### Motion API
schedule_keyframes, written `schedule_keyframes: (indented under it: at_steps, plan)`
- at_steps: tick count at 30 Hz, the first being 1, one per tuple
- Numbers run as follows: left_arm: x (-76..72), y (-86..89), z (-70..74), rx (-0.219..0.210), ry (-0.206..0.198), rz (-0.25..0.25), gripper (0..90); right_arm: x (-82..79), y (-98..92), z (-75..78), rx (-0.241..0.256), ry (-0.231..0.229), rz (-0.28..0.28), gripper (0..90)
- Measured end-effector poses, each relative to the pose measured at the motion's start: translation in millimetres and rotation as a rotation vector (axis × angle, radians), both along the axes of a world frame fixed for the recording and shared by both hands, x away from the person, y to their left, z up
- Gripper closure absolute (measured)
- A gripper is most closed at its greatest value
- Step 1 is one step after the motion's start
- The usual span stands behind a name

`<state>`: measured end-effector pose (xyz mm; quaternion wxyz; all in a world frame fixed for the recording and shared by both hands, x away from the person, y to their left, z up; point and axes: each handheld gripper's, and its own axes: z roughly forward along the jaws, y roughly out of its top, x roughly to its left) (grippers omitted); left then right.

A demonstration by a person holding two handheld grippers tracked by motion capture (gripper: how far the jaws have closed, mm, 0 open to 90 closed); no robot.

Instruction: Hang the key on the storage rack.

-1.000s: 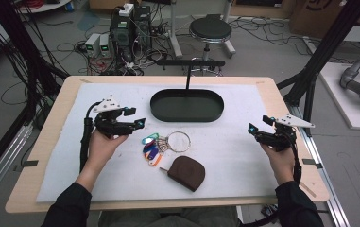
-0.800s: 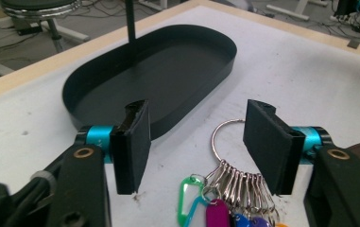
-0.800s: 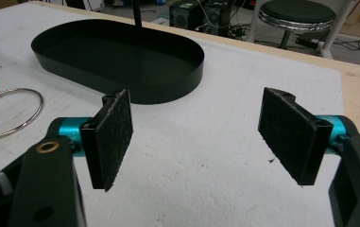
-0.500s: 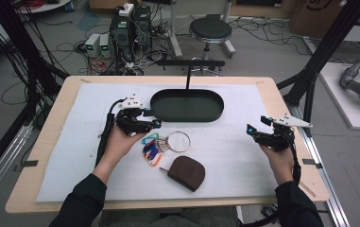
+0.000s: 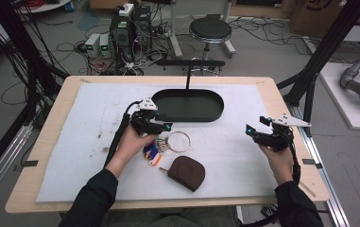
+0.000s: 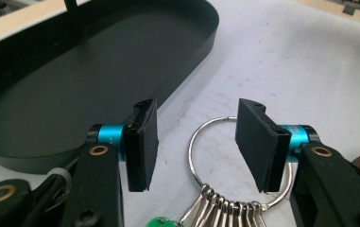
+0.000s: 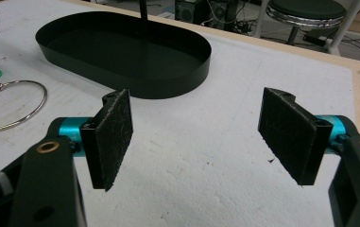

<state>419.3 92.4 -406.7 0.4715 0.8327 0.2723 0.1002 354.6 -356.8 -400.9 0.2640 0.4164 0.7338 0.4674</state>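
Moving in from the table's left side over the past second, the left gripper (image 5: 166,126) now hangs above the key ring (image 5: 179,141), jaws wide apart and nothing between them. Its own camera shows the steel ring (image 6: 225,156) lying flat on the white mat (image 5: 92,118), its far arc running between the two black pads (image 6: 144,142), with the bunched keys and coloured tags (image 5: 151,151) trailing back toward 6 o'clock. At 12 o'clock from the ring, just beside it, sits the black oval tray (image 5: 187,116), empty; at 5 o'clock lies a brown leather pouch (image 5: 185,172), apart from the keys. Over at 3 o'clock, well clear, the right gripper (image 5: 254,133) has held its place, jaws also wide and holding nothing.

Judged from this, the step in hand is taking up the ring. A clean grasp would mean lowering until the pads straddle the thin wire, one inside the loop and one outside, then closing squarely so it cannot roll free, while keeping clear of the tray wall.
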Motion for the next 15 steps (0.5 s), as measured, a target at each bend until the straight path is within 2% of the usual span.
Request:
schedule_keyframes:
  at_steps: [2, 8, 15]
  plan:
    - [1.2, -1.4, -2.0, 0.003, 0.005, -0.001, 49.6, 0.1, 0.1, -0.1, -0.001, 0.002, 0.0, 27.4]
    - [7.3, -10.8, -13.8, 0.049, 0.031, -0.013, 54.5, 1.1, -1.3, -0.6, 0.007, 0.007, 0.002, 27.5]
    - [11.6, -17.7, -21.6, 0.07, 0.062, -0.015, 58.6, 2.0, -0.5, -1.3, 0.006, 0.012, 0.007, 27.5]
